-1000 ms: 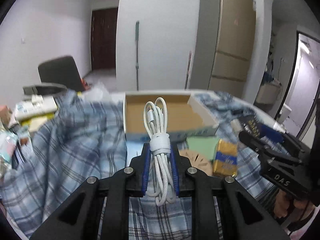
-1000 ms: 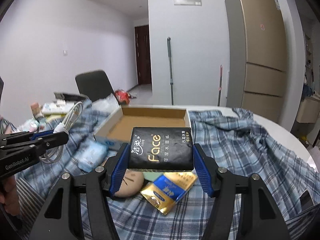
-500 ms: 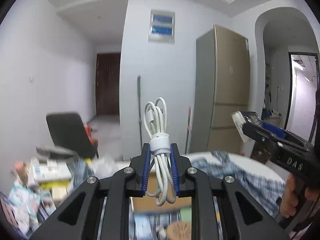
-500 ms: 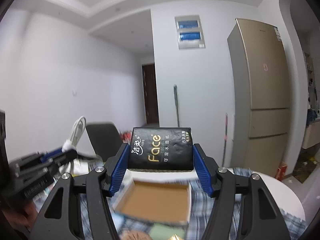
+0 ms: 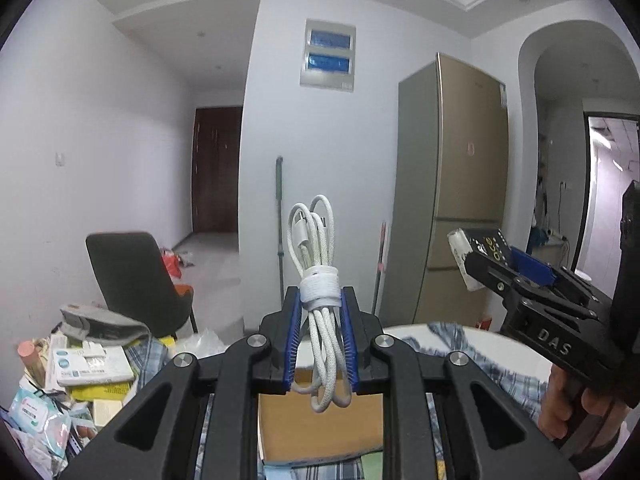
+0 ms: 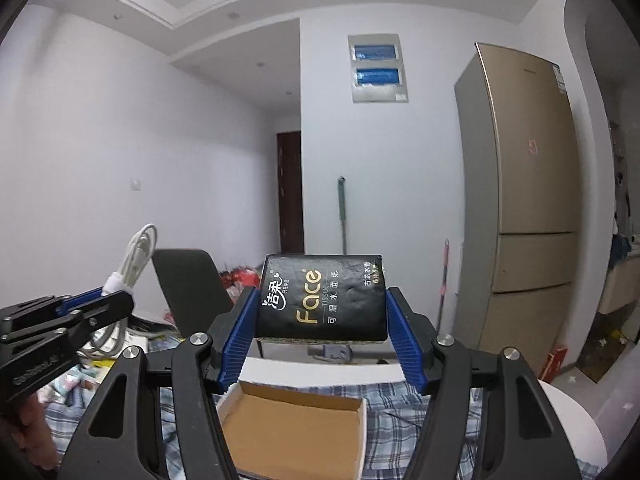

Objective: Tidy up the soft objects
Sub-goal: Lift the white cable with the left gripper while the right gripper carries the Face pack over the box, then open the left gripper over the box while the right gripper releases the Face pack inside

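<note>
My left gripper (image 5: 319,320) is shut on a coiled white cable (image 5: 316,264) that stands upright between its blue pads, high above the table. In the right wrist view that same cable (image 6: 134,258) shows at the left, in the left gripper (image 6: 100,304). My right gripper (image 6: 322,328) is shut on a black tissue pack (image 6: 322,298) with "Face" printed in gold. From the left wrist view the right gripper (image 5: 490,264) appears at the right, the tissue pack (image 5: 478,254) in its jaws. Below both lies an open cardboard box (image 6: 296,430), its inside bare where visible.
A blue plaid cloth (image 6: 404,420) covers the round white table (image 6: 568,424). A pile of packets and boxes (image 5: 80,372) lies at the left. Behind stand a dark chair (image 5: 132,280), a tall fridge (image 6: 524,208) and a mop (image 6: 342,216) against the wall.
Both grippers have risen well above the table with their loads and tilted up toward level. The box and table items have slid to the bottom of both views; the room now fills them.
</note>
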A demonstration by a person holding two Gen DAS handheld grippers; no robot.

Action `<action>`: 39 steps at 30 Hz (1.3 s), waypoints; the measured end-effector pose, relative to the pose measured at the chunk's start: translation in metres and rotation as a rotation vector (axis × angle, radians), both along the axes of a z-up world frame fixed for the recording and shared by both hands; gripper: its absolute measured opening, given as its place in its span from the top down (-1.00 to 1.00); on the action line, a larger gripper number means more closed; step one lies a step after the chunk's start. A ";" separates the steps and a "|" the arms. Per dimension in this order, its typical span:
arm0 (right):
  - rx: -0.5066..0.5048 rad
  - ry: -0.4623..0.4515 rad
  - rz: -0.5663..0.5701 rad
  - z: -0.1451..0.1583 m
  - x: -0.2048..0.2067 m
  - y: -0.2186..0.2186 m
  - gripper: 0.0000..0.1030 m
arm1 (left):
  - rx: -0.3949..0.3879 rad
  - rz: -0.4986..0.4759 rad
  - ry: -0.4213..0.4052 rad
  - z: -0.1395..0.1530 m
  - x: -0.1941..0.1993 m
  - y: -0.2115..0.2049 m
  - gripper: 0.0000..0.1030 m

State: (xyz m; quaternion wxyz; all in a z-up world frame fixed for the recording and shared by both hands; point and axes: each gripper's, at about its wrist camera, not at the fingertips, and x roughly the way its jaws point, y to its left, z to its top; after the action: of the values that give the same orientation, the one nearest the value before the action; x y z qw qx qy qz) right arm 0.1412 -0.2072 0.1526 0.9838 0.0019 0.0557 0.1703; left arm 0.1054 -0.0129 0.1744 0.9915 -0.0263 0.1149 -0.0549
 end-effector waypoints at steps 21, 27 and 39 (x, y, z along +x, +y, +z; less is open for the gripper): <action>-0.078 0.570 0.089 -0.166 0.131 0.022 -0.20 | 0.017 -0.025 0.459 -0.157 0.141 0.006 0.60; -0.122 0.633 0.099 -0.194 0.140 0.033 -0.20 | 0.001 -0.041 0.578 -0.200 0.162 0.005 0.60; -0.167 0.654 0.144 -0.205 0.138 0.046 -0.48 | 0.013 -0.008 0.644 -0.221 0.174 0.008 0.47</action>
State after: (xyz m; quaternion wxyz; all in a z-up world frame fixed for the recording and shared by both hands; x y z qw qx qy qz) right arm 0.2788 -0.1609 -0.0527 0.8960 -0.0279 0.3820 0.2247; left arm 0.2790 -0.0049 -0.0466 0.9042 -0.0357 0.4230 -0.0471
